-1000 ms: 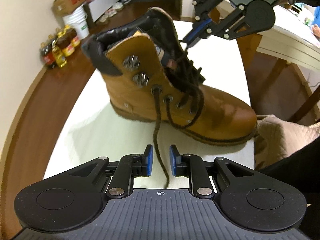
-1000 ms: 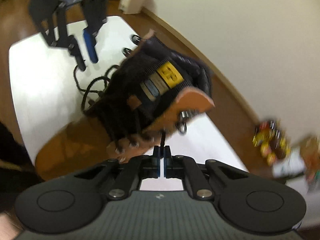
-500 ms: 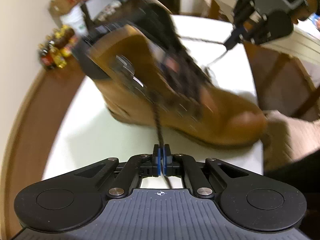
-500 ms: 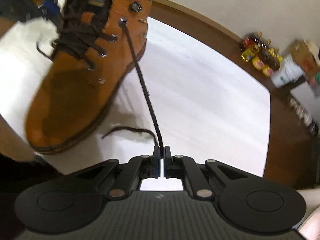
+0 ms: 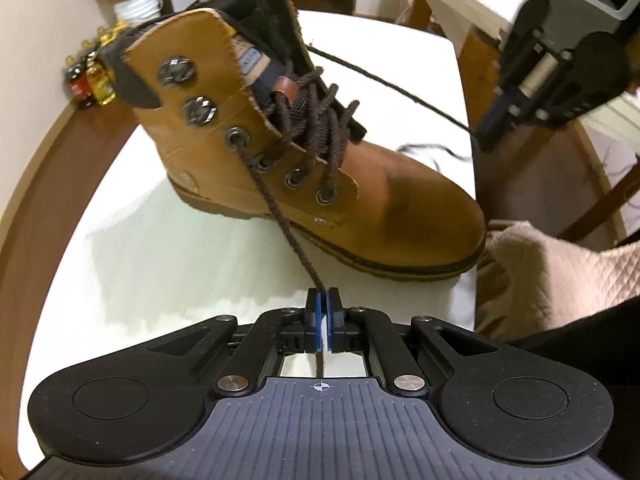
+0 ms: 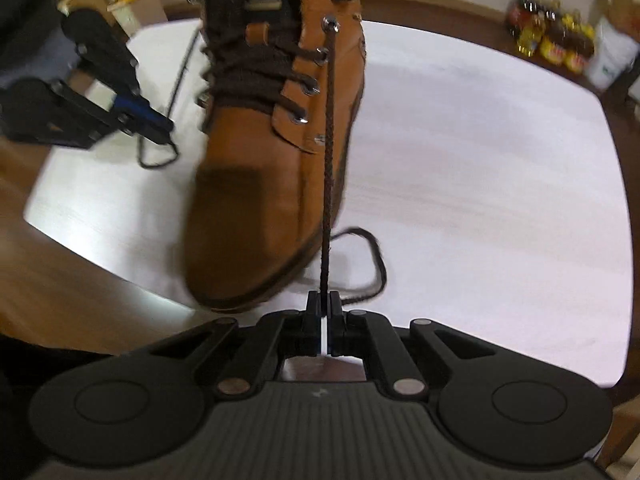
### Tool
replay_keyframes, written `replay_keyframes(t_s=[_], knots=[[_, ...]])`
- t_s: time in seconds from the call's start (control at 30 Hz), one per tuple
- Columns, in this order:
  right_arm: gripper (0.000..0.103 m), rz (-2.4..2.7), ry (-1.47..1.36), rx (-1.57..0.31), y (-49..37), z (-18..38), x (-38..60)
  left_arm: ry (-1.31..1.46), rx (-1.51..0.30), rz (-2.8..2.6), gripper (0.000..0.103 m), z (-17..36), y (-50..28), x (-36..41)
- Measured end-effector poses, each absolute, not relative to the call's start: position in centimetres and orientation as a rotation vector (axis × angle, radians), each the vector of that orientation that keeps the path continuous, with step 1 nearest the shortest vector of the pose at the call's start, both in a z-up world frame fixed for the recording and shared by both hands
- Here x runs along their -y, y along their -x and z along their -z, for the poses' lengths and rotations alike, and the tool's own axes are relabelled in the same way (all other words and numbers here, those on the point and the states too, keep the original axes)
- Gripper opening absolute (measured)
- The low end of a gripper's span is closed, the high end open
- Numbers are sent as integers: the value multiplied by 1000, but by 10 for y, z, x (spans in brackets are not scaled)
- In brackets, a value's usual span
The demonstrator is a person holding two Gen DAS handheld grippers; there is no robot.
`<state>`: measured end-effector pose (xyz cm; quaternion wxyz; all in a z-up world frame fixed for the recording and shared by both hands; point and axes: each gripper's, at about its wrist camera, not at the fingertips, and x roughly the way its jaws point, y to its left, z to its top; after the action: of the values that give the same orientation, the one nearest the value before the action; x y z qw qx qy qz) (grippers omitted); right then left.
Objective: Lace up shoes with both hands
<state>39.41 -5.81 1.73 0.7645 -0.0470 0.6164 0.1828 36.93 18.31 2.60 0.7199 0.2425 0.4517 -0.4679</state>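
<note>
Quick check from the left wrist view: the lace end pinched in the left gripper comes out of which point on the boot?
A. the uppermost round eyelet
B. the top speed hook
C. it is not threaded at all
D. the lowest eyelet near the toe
A: the left gripper, shut on the lace, holds a strand that runs straight up to the uppermost round eyelet of the boot, just below the two hooks.

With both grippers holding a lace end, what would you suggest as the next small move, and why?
Probably cross the two ends over the tongue toward the lowest hooks. The left gripper and right gripper each pinch a taut lace leaving the top eyelet of the boot; the hooks above are bare.
</note>
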Motion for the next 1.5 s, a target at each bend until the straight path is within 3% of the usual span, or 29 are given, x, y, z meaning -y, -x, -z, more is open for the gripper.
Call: replay_keyframes(t_s=[0.13, 0.3, 0.37, 0.47, 0.7, 0.93, 1.07, 1.2, 1.3, 1.5], knots=[[3, -523, -285, -1312, -397, -41, 53, -468, -1010, 1004, 3, -28, -372, -194], [3, -550, -747, -1092, -414, -68, 74, -480, -998, 953, 5, -25, -373, -201], [3, -448, -788, -1029, -416, -68, 93, -484, -1003, 942, 10, -26, -373, -205], [3, -328, -738, -1010, -415, -62, 102, -488, -1017, 925, 28, -27, -365, -212], [3, -163, -761, -1020, -413, -23, 136, -421, -981, 936, 28, -41, -340, -207], [3, -147, -843, -1029, -393, -15, 129, -395, -1023, 1028, 24, -16, -329, -150], [3, -158, -848, -1044, -403, -3, 122, -480, -1036, 1044, 3, -2, -327, -133], [4, -130, -885, -1034, -400, 0, 131, -559, -1015, 1051, 2, -13, -322, -136], [17, -108, -962, -1058, -391, 4, 136, -630, -1014, 1042, 2, -30, -321, -140], [23, -349, -1107, -1193, -377, 23, 96, -684, -1053, 1014, 3, -64, -327, -142]])
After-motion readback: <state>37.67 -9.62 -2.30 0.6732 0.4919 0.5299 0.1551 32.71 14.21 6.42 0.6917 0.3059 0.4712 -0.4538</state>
